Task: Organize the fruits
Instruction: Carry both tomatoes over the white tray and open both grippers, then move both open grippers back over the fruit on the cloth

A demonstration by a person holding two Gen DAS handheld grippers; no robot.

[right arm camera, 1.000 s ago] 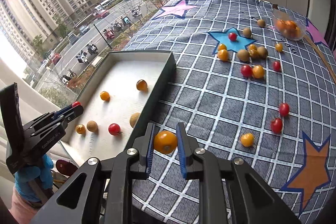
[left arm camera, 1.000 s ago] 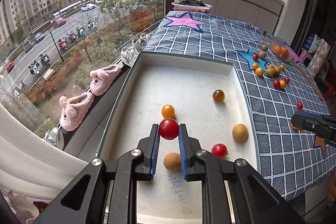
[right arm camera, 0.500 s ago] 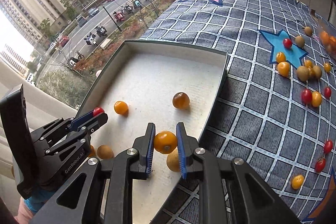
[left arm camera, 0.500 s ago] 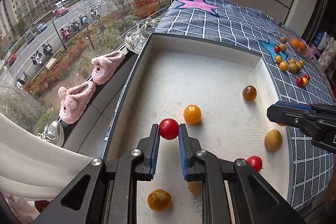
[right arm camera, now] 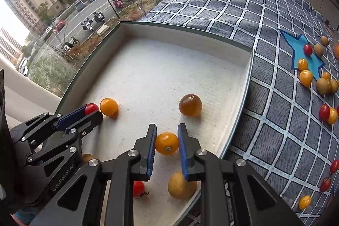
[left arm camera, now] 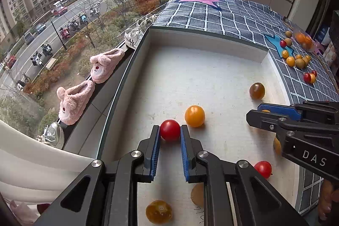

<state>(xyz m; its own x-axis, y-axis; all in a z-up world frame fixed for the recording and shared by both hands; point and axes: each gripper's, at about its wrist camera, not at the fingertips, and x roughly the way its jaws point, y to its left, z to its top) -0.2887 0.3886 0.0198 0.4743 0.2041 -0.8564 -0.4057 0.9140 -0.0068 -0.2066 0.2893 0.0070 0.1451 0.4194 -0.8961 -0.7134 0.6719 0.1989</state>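
Observation:
My left gripper (left arm camera: 170, 130) is shut on a red cherry tomato (left arm camera: 170, 129) low over the white tray (left arm camera: 211, 41), just left of a loose orange tomato (left arm camera: 194, 116). My right gripper (right arm camera: 167, 142) is shut on an orange tomato (right arm camera: 167, 143) over the tray's near right part. The right wrist view shows the left gripper (right arm camera: 93, 110) with its red tomato (right arm camera: 91, 107) beside that loose orange tomato (right arm camera: 108, 106). The right gripper (left arm camera: 260, 112) enters the left wrist view from the right. A brownish tomato (right arm camera: 190, 107) lies mid-tray.
The tray also holds a red tomato (left arm camera: 262, 168), a tan fruit (right arm camera: 181, 185) and a dark-yellow one (left arm camera: 159, 211). Several tomatoes lie scattered on the checked cloth (right arm camera: 275, 77) to the right. Beyond the tray's left wall (left arm camera: 125, 86) is a window ledge with pink slippers (left arm camera: 73, 101).
Both grippers moved in over the tray and sank toward its floor with their tomatoes still held. The right one crossed from the cloth over the tray's right wall.

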